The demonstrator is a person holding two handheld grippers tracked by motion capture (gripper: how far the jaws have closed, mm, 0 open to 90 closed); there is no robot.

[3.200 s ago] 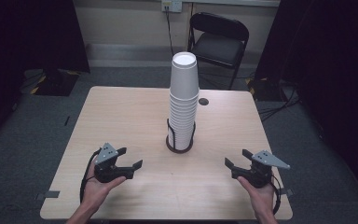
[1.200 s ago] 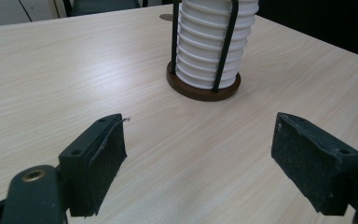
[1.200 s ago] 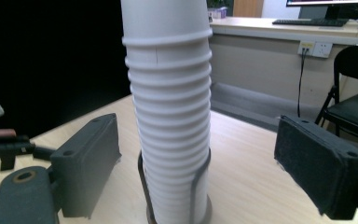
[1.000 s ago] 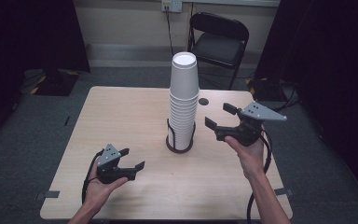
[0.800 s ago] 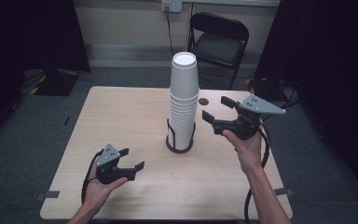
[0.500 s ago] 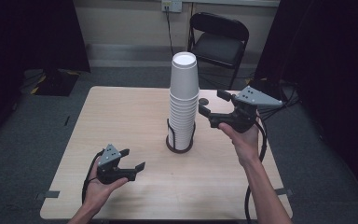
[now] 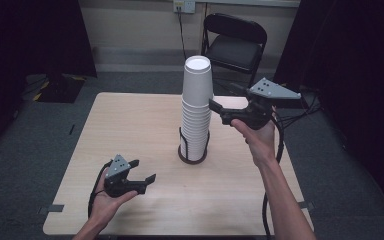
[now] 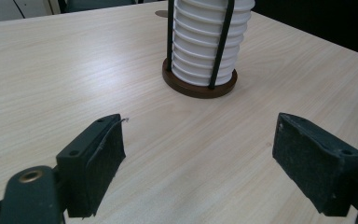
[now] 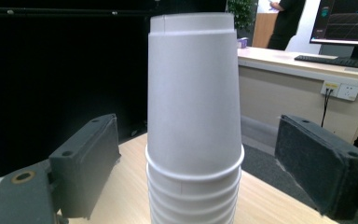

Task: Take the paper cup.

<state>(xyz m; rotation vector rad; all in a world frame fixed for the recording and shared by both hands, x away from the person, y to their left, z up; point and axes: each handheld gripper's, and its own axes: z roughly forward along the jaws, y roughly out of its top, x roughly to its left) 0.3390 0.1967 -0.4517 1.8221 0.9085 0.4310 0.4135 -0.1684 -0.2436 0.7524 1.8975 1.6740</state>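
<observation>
A tall stack of upturned white paper cups stands mid-table in a black wire holder with a round brown base. My right gripper is raised beside the stack's upper part, on its right, and open. In the right gripper view the top cup sits between the two spread jaws of the right gripper, with gaps on both sides. My left gripper rests low over the table's front left, open and holding nothing. From the left gripper the cup stack and the base lie ahead.
The light wooden table is bare around the holder. A black folding chair stands behind the far edge, below a wall outlet. Dark curtains flank both sides. A desk with a monitor shows far off.
My right gripper has risen from the table's front right and moved left up to the top of the cup stack. The left gripper has stayed put.
</observation>
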